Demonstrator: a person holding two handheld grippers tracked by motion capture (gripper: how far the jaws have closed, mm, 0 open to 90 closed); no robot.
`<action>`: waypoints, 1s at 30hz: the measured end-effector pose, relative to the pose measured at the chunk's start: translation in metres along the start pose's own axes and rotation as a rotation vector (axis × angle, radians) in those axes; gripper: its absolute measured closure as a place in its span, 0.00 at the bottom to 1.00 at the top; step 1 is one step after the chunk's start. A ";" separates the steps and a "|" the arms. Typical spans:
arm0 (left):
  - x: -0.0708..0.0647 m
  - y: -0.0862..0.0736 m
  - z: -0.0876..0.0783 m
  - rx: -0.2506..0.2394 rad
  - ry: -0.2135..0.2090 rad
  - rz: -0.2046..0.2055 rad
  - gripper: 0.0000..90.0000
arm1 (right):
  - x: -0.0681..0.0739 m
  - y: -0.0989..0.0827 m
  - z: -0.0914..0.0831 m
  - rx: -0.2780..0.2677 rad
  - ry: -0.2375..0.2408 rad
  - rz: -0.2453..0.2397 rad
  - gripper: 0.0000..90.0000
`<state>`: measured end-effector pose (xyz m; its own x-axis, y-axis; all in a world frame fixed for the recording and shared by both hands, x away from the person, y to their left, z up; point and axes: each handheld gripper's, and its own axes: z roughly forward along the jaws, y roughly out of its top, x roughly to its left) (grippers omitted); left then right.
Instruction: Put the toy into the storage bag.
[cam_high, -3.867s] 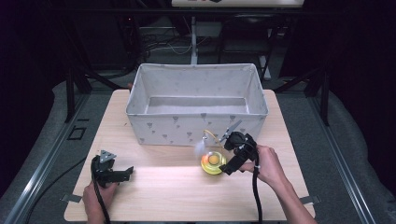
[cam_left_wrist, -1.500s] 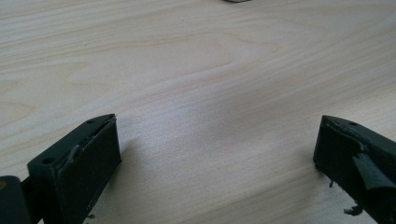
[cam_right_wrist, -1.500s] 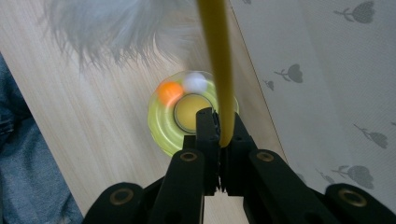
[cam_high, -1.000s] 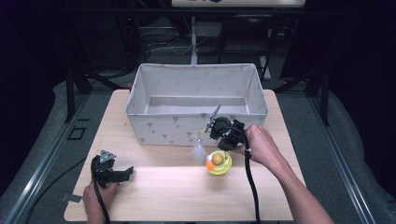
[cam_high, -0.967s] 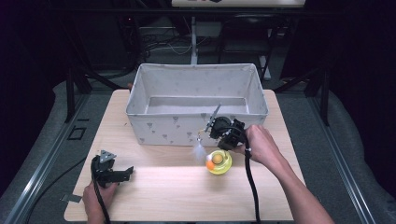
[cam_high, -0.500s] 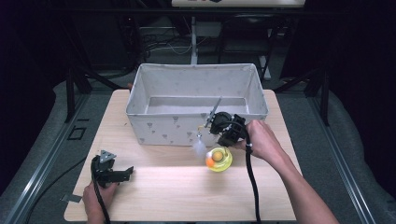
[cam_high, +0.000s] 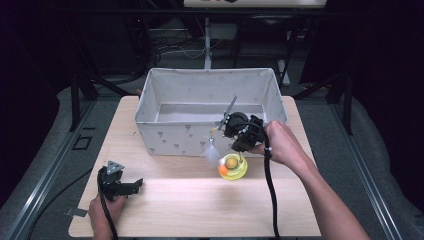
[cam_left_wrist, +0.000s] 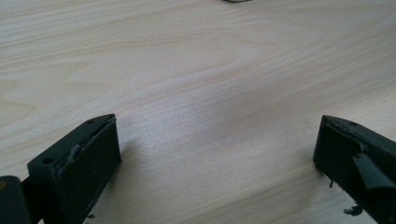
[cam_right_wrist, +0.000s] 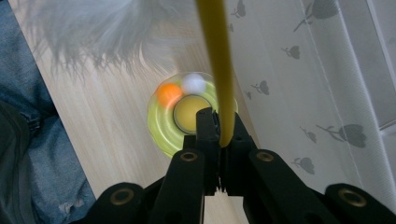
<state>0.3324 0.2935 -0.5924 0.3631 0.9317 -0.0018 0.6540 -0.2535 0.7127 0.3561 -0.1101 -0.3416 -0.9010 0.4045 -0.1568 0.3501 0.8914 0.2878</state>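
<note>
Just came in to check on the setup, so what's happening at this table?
A person works with a gripper in each hand. The right gripper is shut on the yellow stick of a cat toy, which has a white feather and a yellow-green round base with an orange ball, held in front of the grey fabric bin. The left gripper rests open on the wooden table, holding nothing.

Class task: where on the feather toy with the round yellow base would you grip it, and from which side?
Grip the thin yellow stem just above the round base, coming from above. The stem fits between narrow jaws; the right gripper is shut on it there. The feather is too soft.
</note>
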 end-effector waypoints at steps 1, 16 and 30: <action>0.000 0.000 0.000 0.000 0.000 0.000 0.01 | 0.000 0.001 -0.002 -0.002 0.002 -0.002 0.98; 0.000 0.000 0.000 0.000 0.000 0.000 0.01 | -0.002 0.007 -0.030 -0.018 -0.010 -0.020 0.98; 0.000 0.000 0.000 0.000 0.000 -0.001 0.01 | -0.006 0.011 -0.044 -0.024 -0.013 -0.026 0.98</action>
<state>0.3324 0.2934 -0.5924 0.3628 0.9319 -0.0023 0.6543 -0.2530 0.7127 0.3541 -0.1117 -0.2960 -0.9061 0.3844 -0.1770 0.3205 0.8965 0.3059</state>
